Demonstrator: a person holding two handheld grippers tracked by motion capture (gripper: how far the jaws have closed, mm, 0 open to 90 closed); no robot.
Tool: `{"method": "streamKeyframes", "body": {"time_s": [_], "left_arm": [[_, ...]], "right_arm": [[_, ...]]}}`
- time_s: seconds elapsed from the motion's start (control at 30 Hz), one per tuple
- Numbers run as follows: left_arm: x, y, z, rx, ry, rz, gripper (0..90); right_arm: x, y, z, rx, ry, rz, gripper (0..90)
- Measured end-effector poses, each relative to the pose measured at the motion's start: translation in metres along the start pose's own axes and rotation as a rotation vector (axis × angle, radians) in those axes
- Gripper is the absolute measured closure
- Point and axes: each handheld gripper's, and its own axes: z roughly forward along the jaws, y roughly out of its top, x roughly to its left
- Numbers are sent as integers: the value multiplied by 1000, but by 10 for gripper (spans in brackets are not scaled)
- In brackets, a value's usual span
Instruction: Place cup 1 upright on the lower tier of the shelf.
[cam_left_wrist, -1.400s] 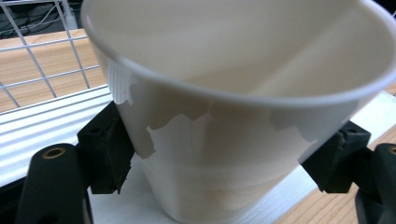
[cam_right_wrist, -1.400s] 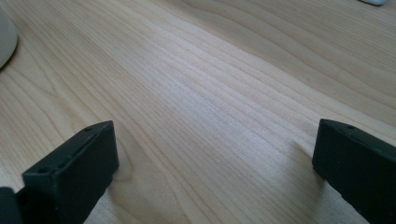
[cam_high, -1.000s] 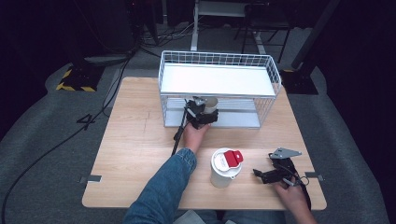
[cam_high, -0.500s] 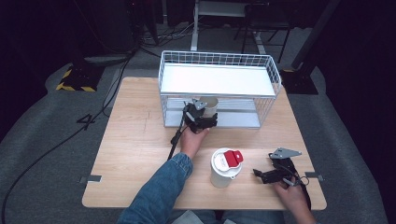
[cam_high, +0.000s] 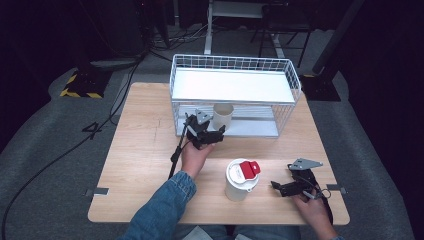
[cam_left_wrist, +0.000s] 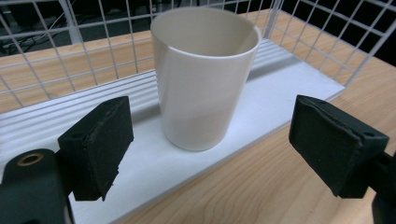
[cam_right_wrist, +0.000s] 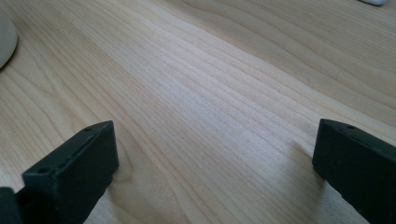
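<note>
A: High view, quick. Where's the cup?

B: White cup (cam_high: 222, 116) stands upright on the lower shelf of the wire rack (cam_high: 235, 65), toward its left end. Left gripper (cam_high: 210, 134) sits just in front of it, near side, not touching. Rack's at the far side of the wooden table (cam_high: 140, 150).

A: And the right?

B: Right gripper (cam_high: 281, 187) lies low on the table, near-right corner, jaws apart w/ nothing between. A lidded white cup w/ red tab (cam_high: 241, 178) stands just left of it, well apart from the rack.

A: Left gripper view?

B: Cup (cam_left_wrist: 204, 74) dead ahead, upright, empty, on the white shelf board (cam_left_wrist: 289, 79). Jaws apart, one each side of the view; the pads (cam_left_wrist: 100, 144) don't touch the cup, it's beyond them. They've just been closing a bit, nothing between them. Wire mesh (cam_left_wrist: 56, 42) behind the cup.

A: Right gripper view?

B: Bare wood tabletop (cam_right_wrist: 210, 93), jaws wide apart at the bottom corners, nothing gripped. A sliver of a white thing at the left edge, can't tell what.
</note>
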Motion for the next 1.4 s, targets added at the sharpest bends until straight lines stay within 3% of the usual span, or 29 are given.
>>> {"method": "streamKeyframes", "body": {"time_s": [0.17,0.63,0.77,1.0,1.1,1.13,1.4], "left_arm": [[5,1,-20,-11,-37,-3,144],[8,-6,-55,46,-53,14,145],[10,-13,-71,46,-35,34,146],[22,-24,-91,52,-34,17,147],[22,-27,-98,63,-34,37,147],[23,-32,-106,71,-29,61,147],[26,-53,-139,90,-20,82,146]], "right_arm": [[0,0,0,0,1,-1,4],[0,0,0,0,0,-1,4],[0,0,0,0,1,-1,4],[-1,2,2,1,1,-2,4],[-1,2,2,2,2,-2,4],[-1,2,2,2,2,-2,4],[-2,3,2,4,1,1,3]]}}
